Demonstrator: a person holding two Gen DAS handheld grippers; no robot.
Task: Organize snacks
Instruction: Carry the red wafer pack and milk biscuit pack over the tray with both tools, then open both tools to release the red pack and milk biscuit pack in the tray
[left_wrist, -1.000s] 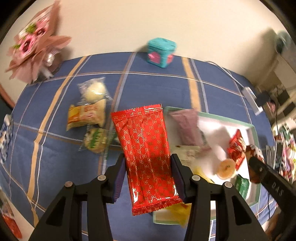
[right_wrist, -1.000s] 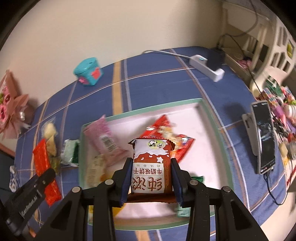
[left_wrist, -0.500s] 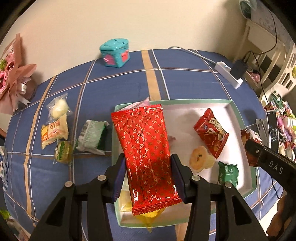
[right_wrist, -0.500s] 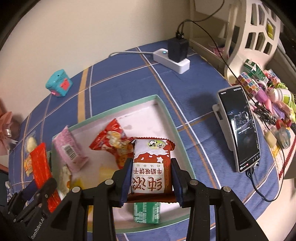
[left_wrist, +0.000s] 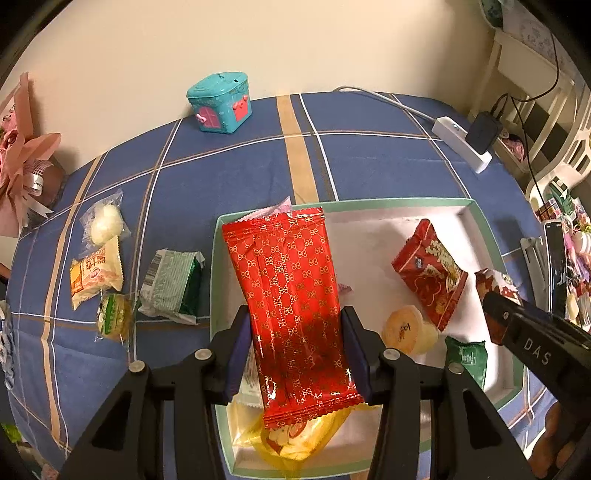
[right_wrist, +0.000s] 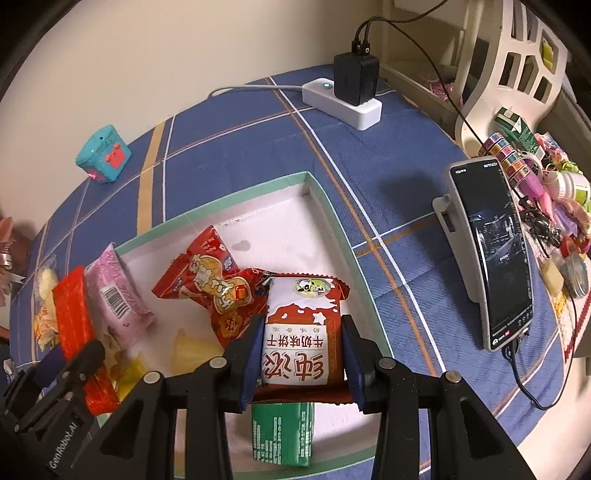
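Left wrist view: a blue plaid tablecloth (left_wrist: 369, 166) covers the table, which meets a plain cream wall. A teal toy house (left_wrist: 220, 102) stands near the wall, a pink bouquet (left_wrist: 22, 162) lies at the left edge, and a white power strip (left_wrist: 461, 142) with a black charger sits at the right. The left gripper (left_wrist: 297, 354) has its two pads pressed on the lower sides of a long red gold-patterned packet (left_wrist: 288, 291). The packet's long axis runs along the fingers, its far end pointing toward the wall, tilted slightly left. It hangs over the left part of a white tray with a green rim (left_wrist: 484, 229). In the tray lie a red peanut packet (left_wrist: 428, 273), a yellow jelly cup (left_wrist: 406, 330), a small green packet (left_wrist: 467, 356) and a yellow packet (left_wrist: 295, 439). On the cloth left of the tray lie a green-and-white packet (left_wrist: 173, 288) and three smaller snacks (left_wrist: 99, 266).

Right wrist view: the same cloth and wall, with a phone on a stand (right_wrist: 491, 266) to the right and cluttered shelves beyond. The right gripper (right_wrist: 301, 363) is clamped on a brown-and-white milk biscuit packet (right_wrist: 301, 328). Its long axis runs along the fingers, and its printed characters read upside down. It is over the tray's (right_wrist: 332, 218) right near part, above a green packet (right_wrist: 282, 432). A pink packet (right_wrist: 116, 299) lies at the tray's left side.
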